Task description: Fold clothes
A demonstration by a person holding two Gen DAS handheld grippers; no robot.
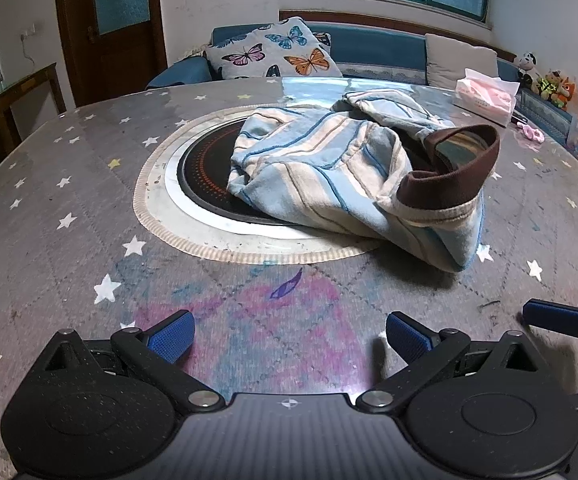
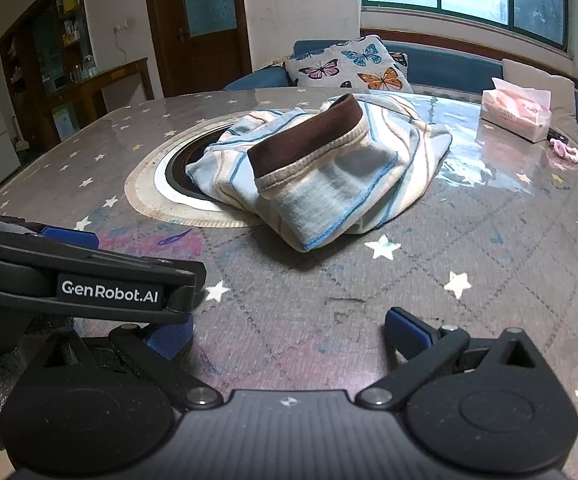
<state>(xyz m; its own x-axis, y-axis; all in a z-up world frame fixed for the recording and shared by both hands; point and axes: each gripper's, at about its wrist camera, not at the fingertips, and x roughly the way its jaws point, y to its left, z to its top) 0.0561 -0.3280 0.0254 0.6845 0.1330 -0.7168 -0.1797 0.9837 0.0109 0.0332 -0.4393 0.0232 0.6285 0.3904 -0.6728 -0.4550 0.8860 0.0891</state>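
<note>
Striped clothing (image 1: pixel 329 176), pale blue and cream with a brown ribbed band (image 1: pixel 441 184), is lying crumpled in a heap on the star-patterned table (image 1: pixel 69 184), partly covering the round dark plate (image 1: pixel 205 176) set in the middle. Both tongs are hovering low over the near edge, well short of the cloth: the left gripper (image 1: pixel 289 338) is standing with its blue pads wide apart and empty, and the right gripper (image 2: pixel 289 336) is doing likewise (just beside its neighbour). Farther back, a tissue pack (image 2: pixel 517 112) is sitting near the table's far rim.
</note>
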